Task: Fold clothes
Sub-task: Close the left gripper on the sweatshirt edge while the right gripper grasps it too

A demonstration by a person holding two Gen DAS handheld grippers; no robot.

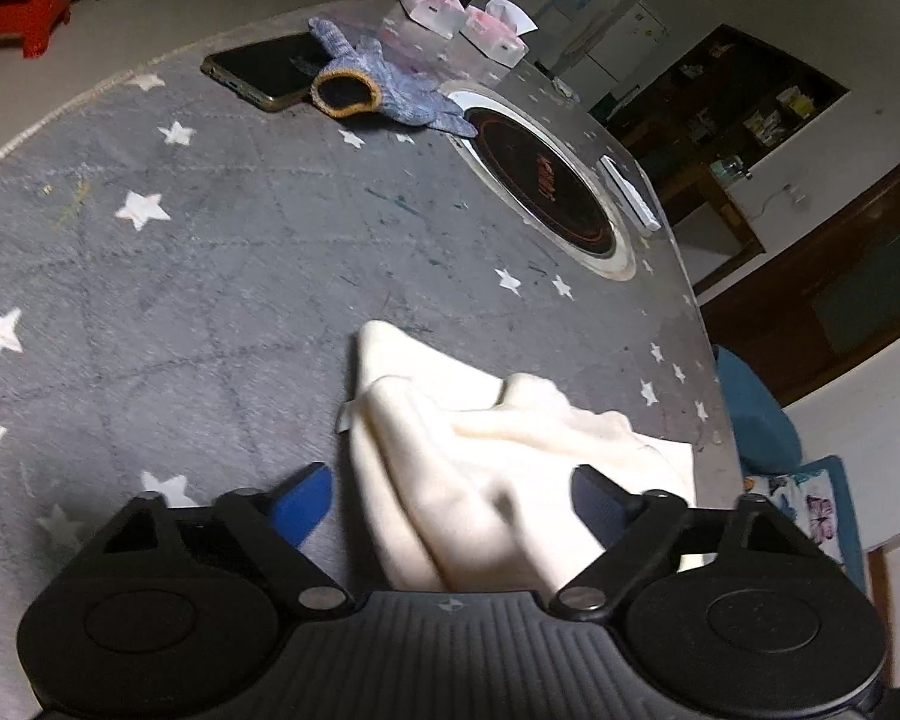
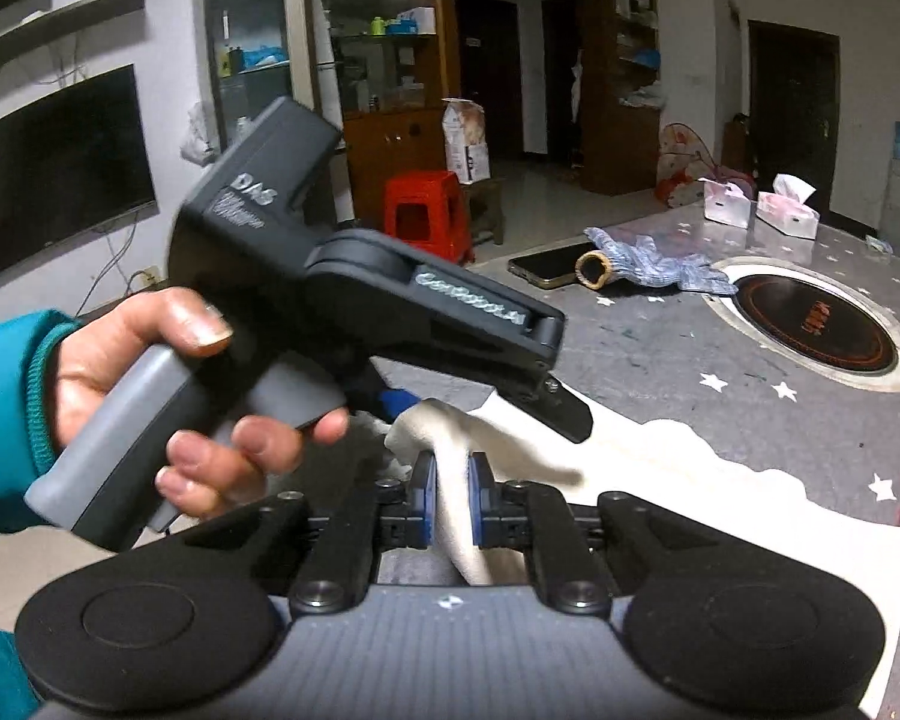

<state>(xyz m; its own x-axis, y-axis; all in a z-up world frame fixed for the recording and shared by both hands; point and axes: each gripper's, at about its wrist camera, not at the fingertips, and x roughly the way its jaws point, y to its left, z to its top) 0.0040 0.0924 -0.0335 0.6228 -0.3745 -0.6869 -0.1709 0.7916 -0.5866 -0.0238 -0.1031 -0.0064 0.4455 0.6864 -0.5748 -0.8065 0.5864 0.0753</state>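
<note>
A cream-white garment [image 1: 450, 468] lies bunched on the grey star-patterned table cover [image 1: 210, 276], near the table's edge. My left gripper [image 1: 450, 501] is open, its blue fingers standing wide on either side of the raised cloth. In the right wrist view the same garment [image 2: 660, 480] spreads flat to the right. My right gripper [image 2: 450, 495] is shut on a pinched fold of it. The left gripper [image 2: 486, 402], held by a hand in a teal sleeve, hovers just above that fold.
A phone [image 1: 264, 69] and a blue knit glove [image 1: 384, 84] lie at the far side. A round inset cooktop [image 1: 546, 186] sits beyond the garment. Two tissue boxes [image 1: 462, 18] and a white remote [image 1: 630, 192] stand near the table's far edge.
</note>
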